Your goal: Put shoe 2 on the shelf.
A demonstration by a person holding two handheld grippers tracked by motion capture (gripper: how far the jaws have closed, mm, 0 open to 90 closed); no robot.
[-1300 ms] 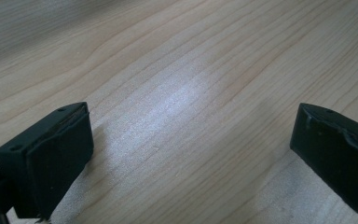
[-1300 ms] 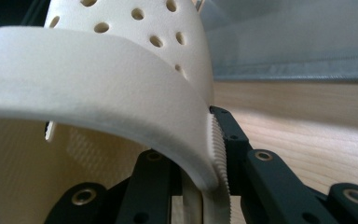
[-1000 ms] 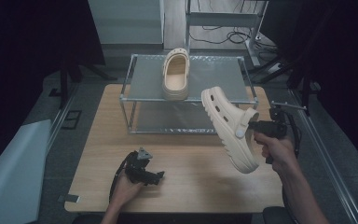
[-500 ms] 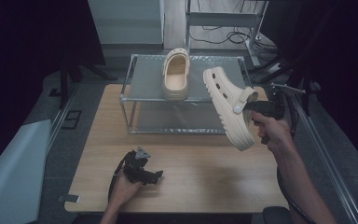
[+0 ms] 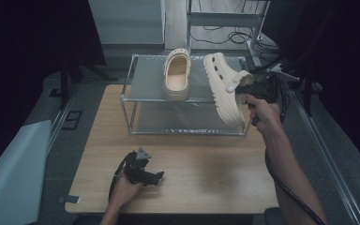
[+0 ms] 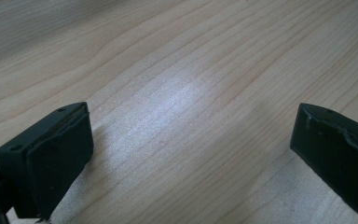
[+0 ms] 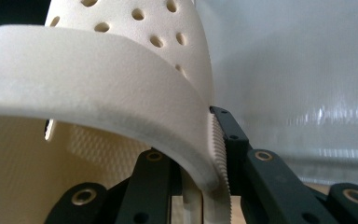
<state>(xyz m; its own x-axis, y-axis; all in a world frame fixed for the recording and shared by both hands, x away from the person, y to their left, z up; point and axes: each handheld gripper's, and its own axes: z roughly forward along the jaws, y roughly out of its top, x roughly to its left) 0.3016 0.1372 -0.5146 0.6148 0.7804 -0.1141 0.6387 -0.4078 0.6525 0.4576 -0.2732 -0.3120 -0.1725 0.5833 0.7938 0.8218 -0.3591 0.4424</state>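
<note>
A cream clog [image 5: 222, 86] hangs tilted on its side in the air at the right end of the metal rack [image 5: 136, 99], toe pointing away. My right gripper [image 5: 251, 89] is shut on its side wall near the heel. In the right gripper view the clog's wall [image 7: 98, 79] is pinched between the jaws of that gripper [image 7: 200, 154]. A second cream clog [image 5: 176, 75] lies on the rack's top shelf, opening up. My left gripper [image 5: 153, 177] rests on the wooden table [image 5: 206, 168], open, with bare wood [image 6: 177, 70] between its jaws [image 6: 191, 149].
The rack stands at the table's far edge, its lower shelf bare. The right gripper's cable [image 5: 286, 187] trails along the forearm. A pale sheet [image 5: 9, 173] lies on the floor to the left. Dark stands and cables surround the table.
My right hand has carried the clog up and away from the table's right side toward the rack's top right. The left gripper has stayed put on the table.
</note>
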